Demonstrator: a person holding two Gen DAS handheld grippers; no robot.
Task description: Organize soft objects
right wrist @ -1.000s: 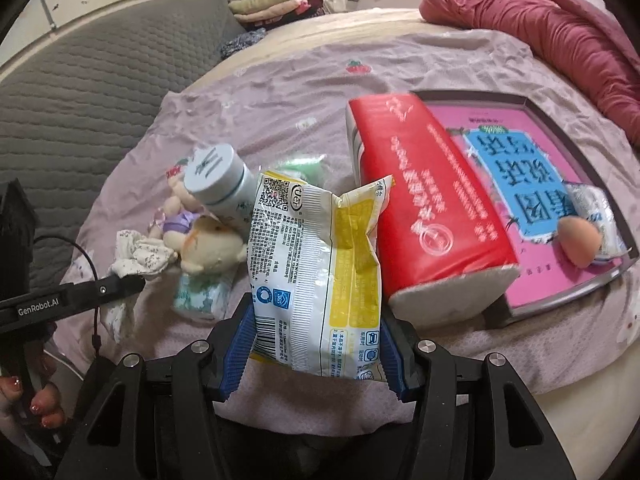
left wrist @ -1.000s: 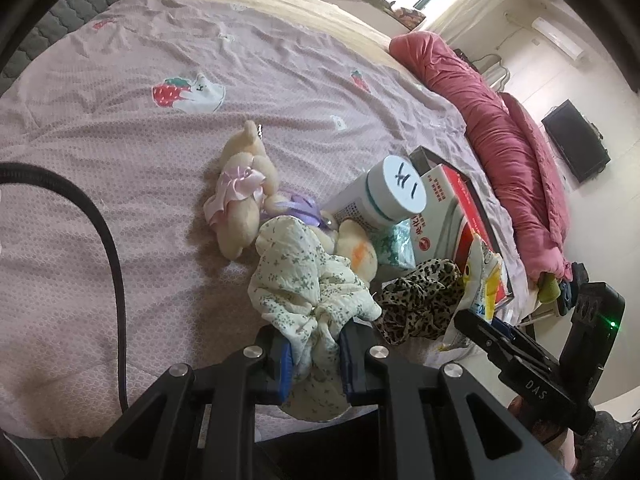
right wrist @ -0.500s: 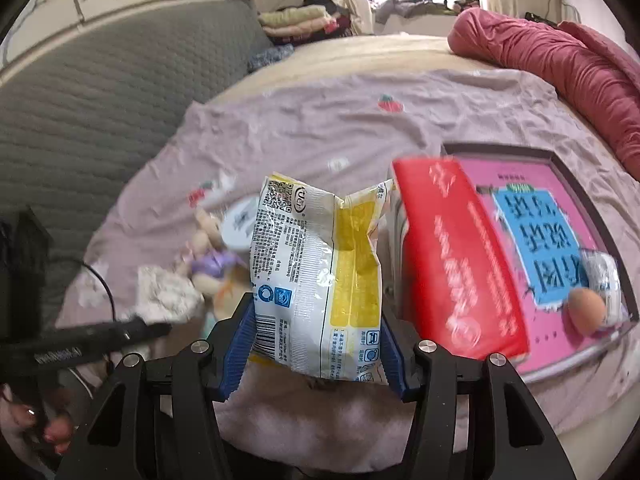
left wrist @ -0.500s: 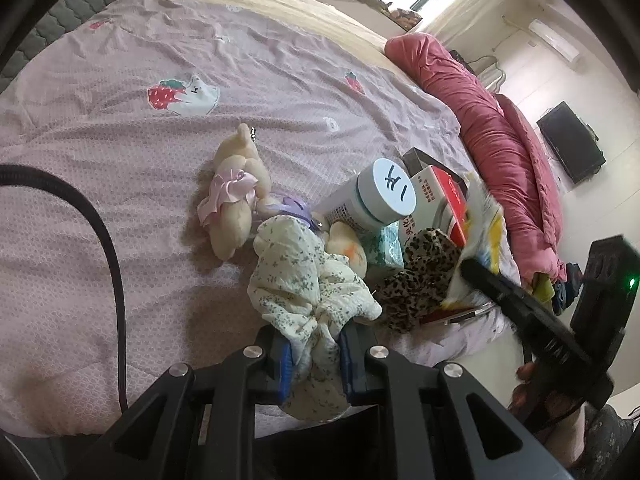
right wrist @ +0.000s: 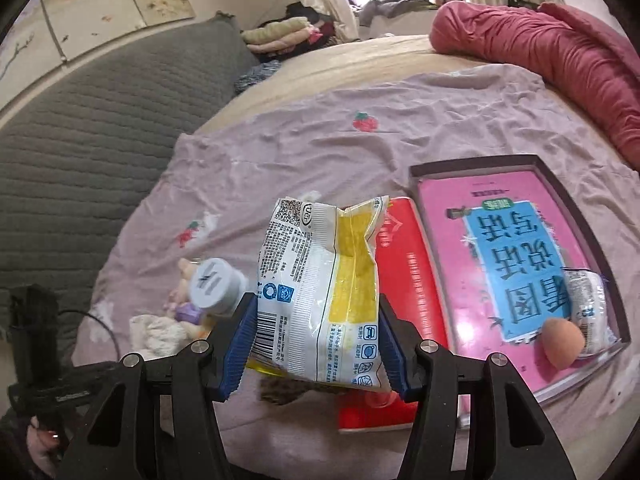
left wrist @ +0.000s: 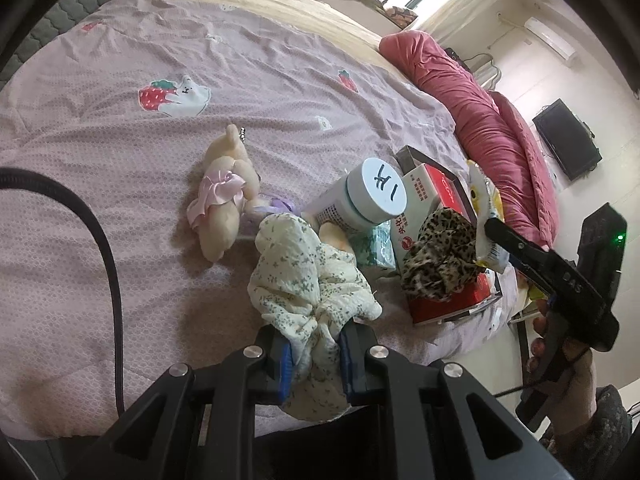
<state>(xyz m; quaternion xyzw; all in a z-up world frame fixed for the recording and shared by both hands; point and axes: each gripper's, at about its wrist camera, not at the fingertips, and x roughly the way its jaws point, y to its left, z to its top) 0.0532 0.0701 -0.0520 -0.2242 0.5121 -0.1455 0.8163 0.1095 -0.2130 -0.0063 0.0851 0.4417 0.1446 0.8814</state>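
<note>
Cream cloth printed with small green sprigs, a floral scrunchie (left wrist: pixel 308 280), is clamped between the blue pads of the left tool (left wrist: pixel 316 356), its ruffles bulging above the closed jaws and a loose end hanging below them; it is held over the near edge of the bed (left wrist: pixel 120 152), which is covered by a pink sheet with strawberry prints. Just beyond it a cream plush toy (left wrist: pixel 222 200) with a pink bow is seen lying on the sheet, and to the right of that a white jar (left wrist: pixel 368 200) is tipped on its side. A leopard-print scrunchie (left wrist: pixel 440 256) rests on a red tissue pack (left wrist: pixel 444 300) at the right; that pack lies against a dark tray (right wrist: pixel 568 168), in which a pink and blue book (right wrist: pixel 516 248) and an egg-shaped object (right wrist: pixel 562 344) are laid. A white and yellow snack packet (right wrist: pixel 320 296) is gripped at both sides by the right tool (right wrist: pixel 314 344), its pads pressed against it, and is held upright above the tissue pack and the bed's near edge.
</note>
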